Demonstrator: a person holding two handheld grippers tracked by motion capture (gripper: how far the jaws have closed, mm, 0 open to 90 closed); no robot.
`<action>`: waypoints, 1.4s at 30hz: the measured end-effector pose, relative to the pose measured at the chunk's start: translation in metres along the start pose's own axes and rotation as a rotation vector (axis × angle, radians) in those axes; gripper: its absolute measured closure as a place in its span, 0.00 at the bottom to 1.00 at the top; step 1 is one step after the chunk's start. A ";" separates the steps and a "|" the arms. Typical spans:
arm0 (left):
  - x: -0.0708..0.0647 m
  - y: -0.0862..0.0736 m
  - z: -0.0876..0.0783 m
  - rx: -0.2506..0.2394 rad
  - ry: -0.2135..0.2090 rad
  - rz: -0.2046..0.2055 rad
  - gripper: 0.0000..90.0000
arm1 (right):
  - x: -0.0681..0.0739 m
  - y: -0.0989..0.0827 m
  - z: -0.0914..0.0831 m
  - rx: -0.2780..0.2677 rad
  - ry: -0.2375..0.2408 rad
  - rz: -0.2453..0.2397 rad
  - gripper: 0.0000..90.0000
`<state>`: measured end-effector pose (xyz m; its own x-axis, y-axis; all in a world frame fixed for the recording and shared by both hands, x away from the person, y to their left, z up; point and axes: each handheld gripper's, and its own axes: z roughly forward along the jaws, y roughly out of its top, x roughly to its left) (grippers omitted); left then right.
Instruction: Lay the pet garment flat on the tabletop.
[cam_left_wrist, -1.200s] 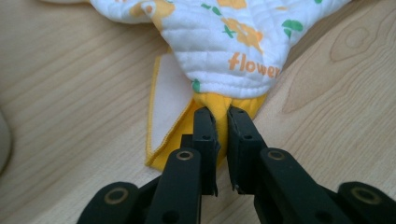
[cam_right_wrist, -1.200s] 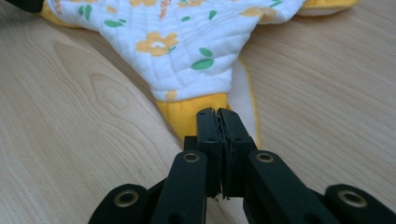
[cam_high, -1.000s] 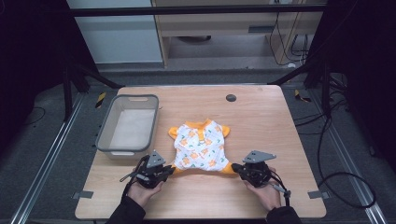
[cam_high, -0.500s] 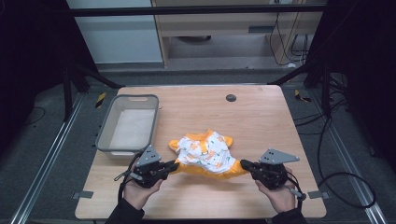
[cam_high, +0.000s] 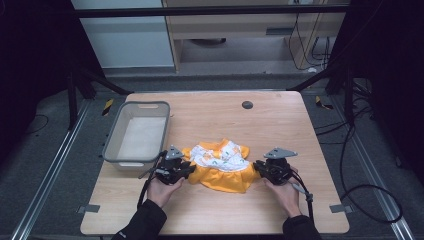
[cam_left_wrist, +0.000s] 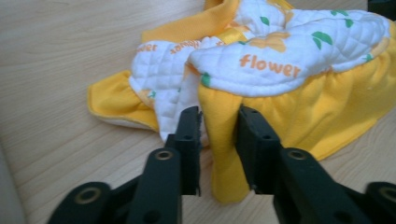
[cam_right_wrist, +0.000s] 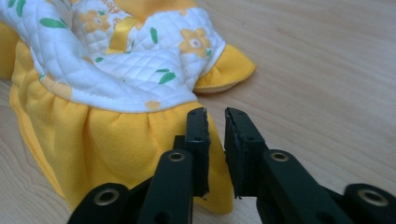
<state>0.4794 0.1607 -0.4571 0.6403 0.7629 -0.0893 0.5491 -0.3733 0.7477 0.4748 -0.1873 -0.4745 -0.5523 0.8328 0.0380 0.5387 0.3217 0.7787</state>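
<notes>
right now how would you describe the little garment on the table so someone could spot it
On the light wooden table, look near the front edge, right of the grey plastic basket. There lies a small yellow fabric dress with a white quilted top. Its orange flower print and the word "flower" set it apart.

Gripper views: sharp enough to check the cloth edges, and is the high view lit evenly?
Left gripper view: crisp on the yellow garment, the print "flower" readable, jaws slightly soft. Right gripper view: quilting sharp, no glare on the table. High view: table evenly lit, surroundings dark, both grippers small and coarse.
</notes>
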 end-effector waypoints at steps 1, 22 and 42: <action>0.000 0.000 -0.002 -0.007 0.000 -0.001 0.73 | 0.001 0.000 -0.002 -0.014 -0.008 -0.010 0.86; -0.032 -0.050 -0.033 0.021 0.008 0.098 0.41 | 0.007 -0.035 -0.030 -0.015 0.072 -0.074 0.53; -0.067 -0.058 -0.027 0.052 -0.017 0.178 0.51 | 0.009 -0.040 -0.023 0.077 0.077 -0.062 0.85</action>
<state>0.3901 0.1456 -0.4770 0.7388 0.6732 0.0303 0.4528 -0.5292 0.7176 0.4338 -0.2034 -0.4913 -0.6315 0.7743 0.0418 0.5478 0.4073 0.7307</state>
